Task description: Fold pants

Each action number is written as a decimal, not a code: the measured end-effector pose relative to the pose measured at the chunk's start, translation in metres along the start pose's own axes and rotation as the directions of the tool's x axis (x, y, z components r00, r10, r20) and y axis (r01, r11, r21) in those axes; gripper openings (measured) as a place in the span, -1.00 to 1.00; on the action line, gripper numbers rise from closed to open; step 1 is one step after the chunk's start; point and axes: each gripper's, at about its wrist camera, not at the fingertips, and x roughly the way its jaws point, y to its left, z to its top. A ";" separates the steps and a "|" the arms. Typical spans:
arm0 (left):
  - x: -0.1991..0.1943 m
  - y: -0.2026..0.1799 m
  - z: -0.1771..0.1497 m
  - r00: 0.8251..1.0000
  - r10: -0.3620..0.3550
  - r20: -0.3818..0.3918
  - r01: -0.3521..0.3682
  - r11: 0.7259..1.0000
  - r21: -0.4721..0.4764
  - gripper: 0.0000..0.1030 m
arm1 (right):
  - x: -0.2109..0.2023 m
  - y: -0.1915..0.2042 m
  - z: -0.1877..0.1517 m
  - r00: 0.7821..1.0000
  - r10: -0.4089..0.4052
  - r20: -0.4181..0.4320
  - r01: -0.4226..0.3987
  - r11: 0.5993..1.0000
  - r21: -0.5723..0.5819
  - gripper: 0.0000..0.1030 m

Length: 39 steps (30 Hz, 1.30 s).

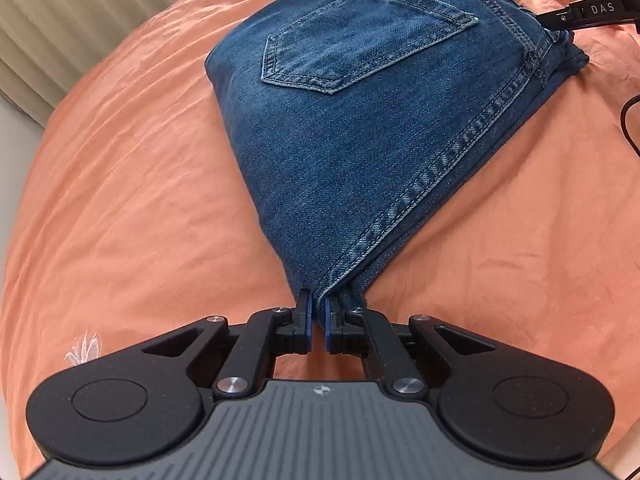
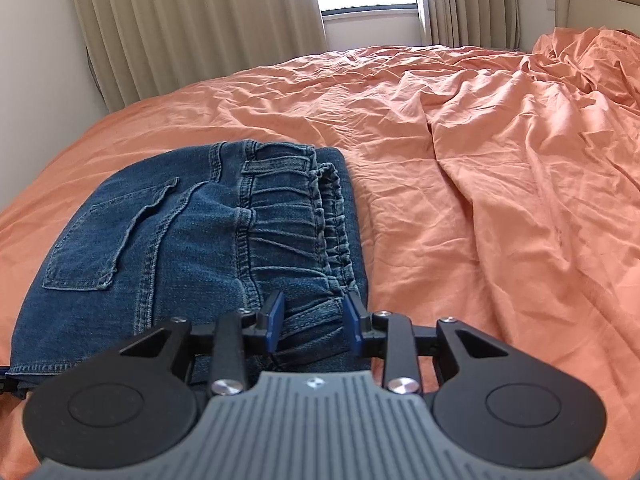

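Observation:
Folded blue denim pants (image 1: 360, 120) lie on an orange bedsheet (image 1: 140, 200), back pocket up. In the left wrist view my left gripper (image 1: 319, 302) is shut on the near corner of the fold, where the side seam runs down into the pads. The right gripper's finger (image 1: 580, 12) reaches the waistband end at the top right. In the right wrist view the pants (image 2: 160, 248) fill the lower left. My right gripper (image 2: 315, 316) is shut on the bunched elastic waistband (image 2: 316, 332), which fills the gap between the blue pads.
The wrinkled orange sheet (image 2: 500, 180) spreads far to the right and rises into a rumpled heap at the far right. Beige curtains (image 2: 180, 20) and a window stand behind the bed. A black cable (image 1: 628, 120) hangs at the right edge of the left wrist view.

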 end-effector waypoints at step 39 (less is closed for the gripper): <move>0.004 0.126 0.029 0.887 -0.153 0.436 0.439 0.573 -0.692 -0.11 | -0.035 -0.069 0.010 0.971 0.223 0.085 -0.237 0.848 0.474 0.24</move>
